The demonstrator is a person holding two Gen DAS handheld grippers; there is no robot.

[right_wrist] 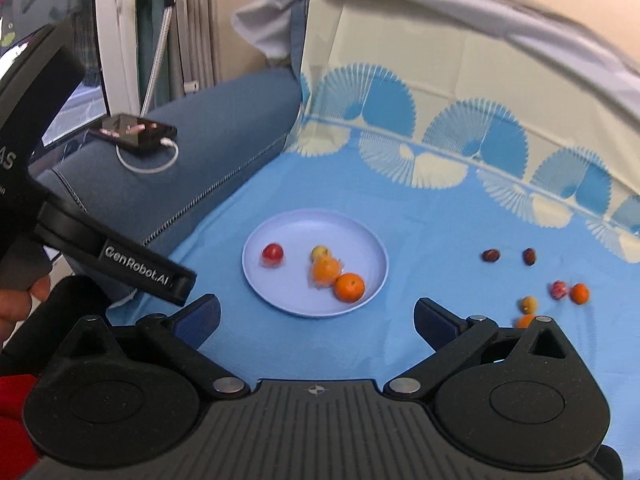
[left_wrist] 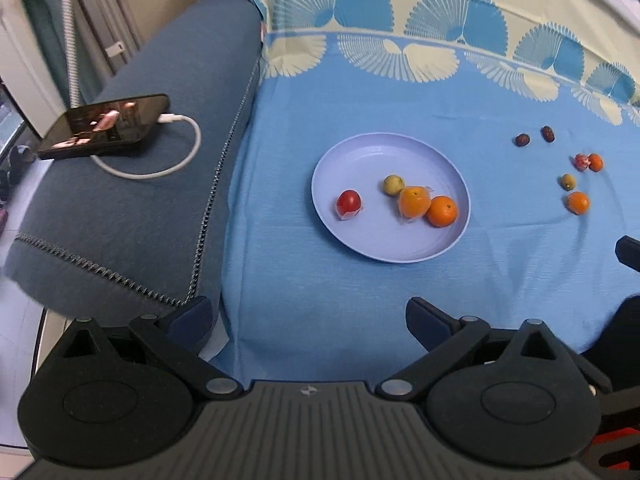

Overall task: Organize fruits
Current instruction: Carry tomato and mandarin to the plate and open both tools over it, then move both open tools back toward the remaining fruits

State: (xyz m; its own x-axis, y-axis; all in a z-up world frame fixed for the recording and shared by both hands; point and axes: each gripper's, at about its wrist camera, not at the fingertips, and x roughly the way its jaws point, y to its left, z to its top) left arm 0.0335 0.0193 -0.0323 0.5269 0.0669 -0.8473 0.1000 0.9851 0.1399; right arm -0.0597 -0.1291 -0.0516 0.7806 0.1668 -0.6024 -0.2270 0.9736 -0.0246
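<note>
The round lilac plastic plate (left_wrist: 390, 256) is sitting on the blue patterned cloth (left_wrist: 320, 300) covering the sofa seat, evidently serving as the collecting point; it is holding a red tomato-like fruit (left_wrist: 348, 201), a yellow-green fruit (left_wrist: 393, 184), a wrapped orange fruit (left_wrist: 414, 201) and a bare orange fruit (left_wrist: 442, 211). Six small loose fruits (left_wrist: 577, 202) are lying well apart to the right, apparently awaiting transfer. The left gripper (left_wrist: 308, 316) is hovering with jaws spread wide and empty; the right gripper (right_wrist: 316, 316) is likewise spread and gripping nothing. The right gripper's own body is partly hiding the nearest loose orange; the wrappers are blurring. A black phone (left_wrist: 106, 126) is charging on the grey-blue armrest (left_wrist: 160, 200).
</note>
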